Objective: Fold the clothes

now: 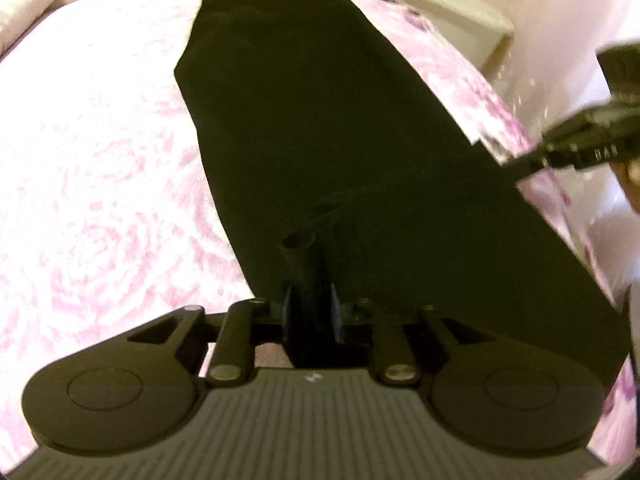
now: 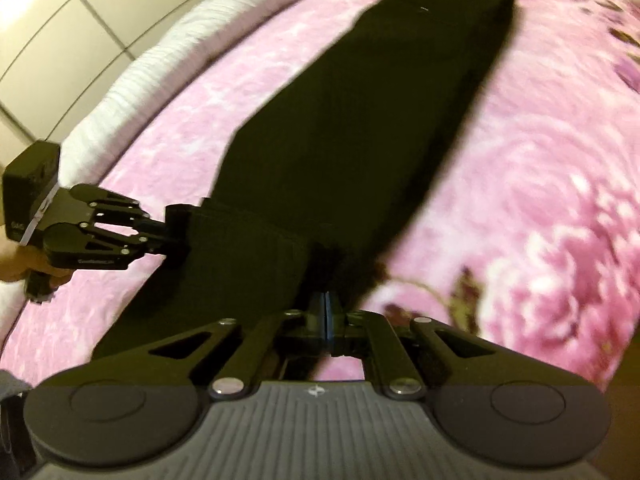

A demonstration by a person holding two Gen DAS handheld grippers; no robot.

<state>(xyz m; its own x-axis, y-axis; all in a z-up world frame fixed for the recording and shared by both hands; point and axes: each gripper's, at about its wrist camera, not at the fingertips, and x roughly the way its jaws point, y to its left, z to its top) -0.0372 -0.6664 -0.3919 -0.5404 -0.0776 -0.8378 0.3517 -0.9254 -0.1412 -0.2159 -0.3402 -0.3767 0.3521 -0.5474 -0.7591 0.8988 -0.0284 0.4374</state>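
Observation:
A long black garment (image 1: 320, 120) lies stretched along a pink floral bedspread (image 1: 100, 160), its near end lifted. My left gripper (image 1: 310, 276) is shut on the garment's near edge, with cloth bunched between the fingers. My right gripper (image 2: 326, 300) is shut on the same near end of the black garment (image 2: 360, 128), further along the edge. The right gripper shows in the left wrist view (image 1: 516, 166) at the right edge of the cloth. The left gripper shows in the right wrist view (image 2: 180, 232) at the cloth's left edge.
The pink bedspread (image 2: 540, 160) extends on both sides of the garment. A white quilted bed edge (image 2: 132, 80) and pale wardrobe doors (image 2: 60, 20) lie to the left. A white box-like piece of furniture (image 1: 452, 16) stands beyond the bed.

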